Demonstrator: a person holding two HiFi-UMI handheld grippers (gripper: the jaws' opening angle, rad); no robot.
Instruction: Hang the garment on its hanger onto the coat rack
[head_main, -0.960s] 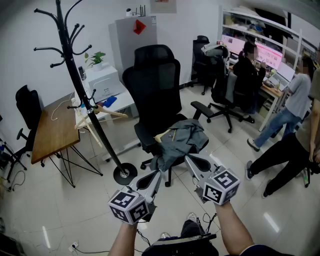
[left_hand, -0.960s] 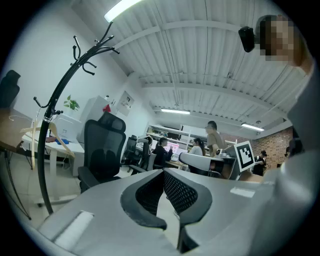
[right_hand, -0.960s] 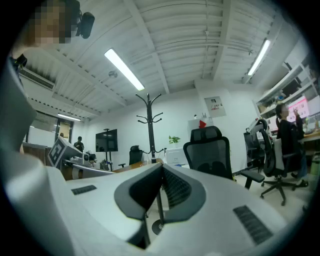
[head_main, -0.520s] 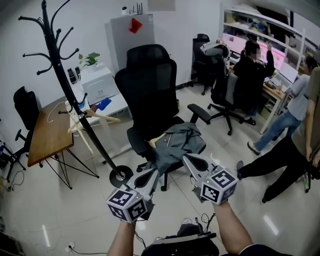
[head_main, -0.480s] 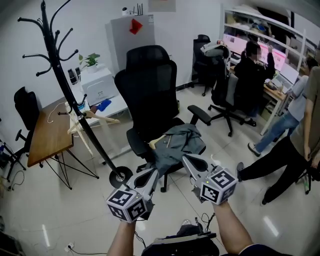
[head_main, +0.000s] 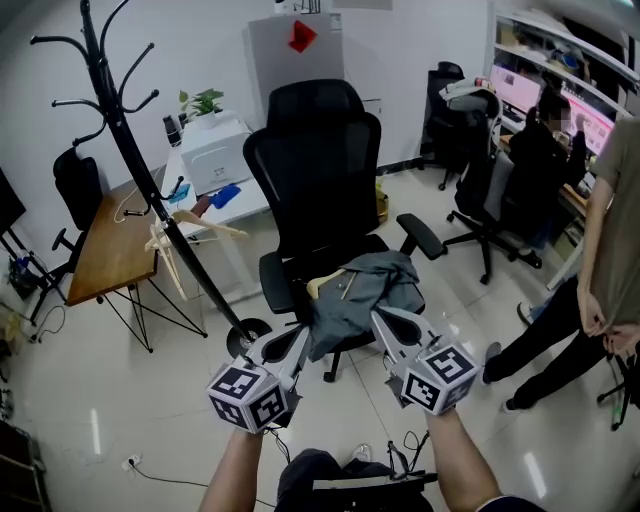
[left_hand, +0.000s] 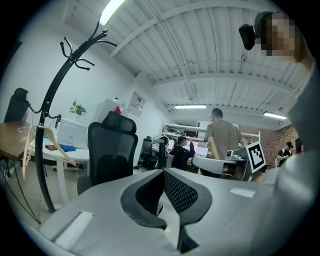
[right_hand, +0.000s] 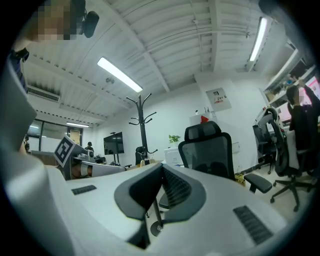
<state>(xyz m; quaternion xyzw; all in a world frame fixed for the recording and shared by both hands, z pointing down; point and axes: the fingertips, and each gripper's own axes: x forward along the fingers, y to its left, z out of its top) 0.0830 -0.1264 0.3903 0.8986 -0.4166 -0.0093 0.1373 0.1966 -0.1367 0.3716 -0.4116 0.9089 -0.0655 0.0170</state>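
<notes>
No text can be read; the wall notice (right_hand: 218, 98) and red tag (head_main: 302, 36) are too small.

A glossy, pale tiled floor (head_main: 80, 400) is seen below white walls (head_main: 410, 40). A black mesh office chair (head_main: 315, 150) is placed in the middle, a brown wooden table (head_main: 105, 250) at the left, a white desk (head_main: 248, 207) between them. Long ceiling lamps (right_hand: 120, 75) are lit.

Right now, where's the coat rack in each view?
Head view: coat rack upper left, pole slanting down to its base at centre-left.
Left gripper view: coat rack far left, arcing upward.
Right gripper view: coat rack centre, by the back wall.
Shared landmark: black office chair, right of the rack everywhere.
</notes>
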